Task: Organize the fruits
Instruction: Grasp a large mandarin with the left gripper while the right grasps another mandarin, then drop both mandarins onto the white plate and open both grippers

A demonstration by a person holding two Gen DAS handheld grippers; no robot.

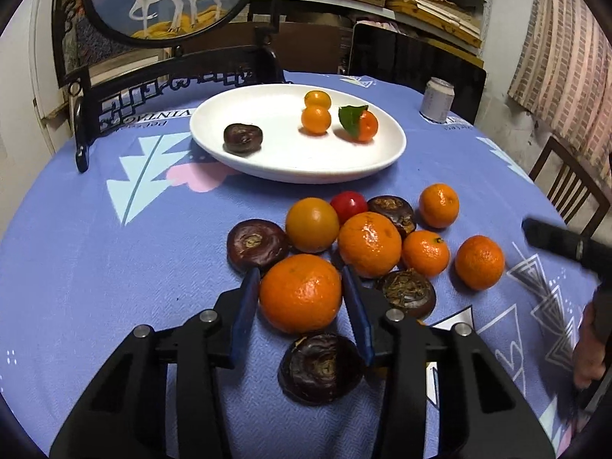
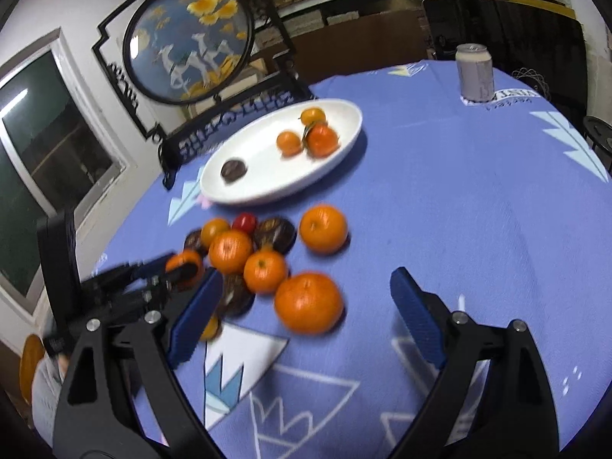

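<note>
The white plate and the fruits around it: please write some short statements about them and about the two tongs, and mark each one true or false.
1. The white plate holds four items. True.
2. The left tongs close around a dark water chestnut. False: the blue pads sit on both sides of a large mandarin.
3. The right tongs stand wide open with nothing gripped. True.
4. The drink can lies on its side. False: it stands upright on the tablecloth.
5. One red fruit sits in the pile on the cloth. True.
</note>
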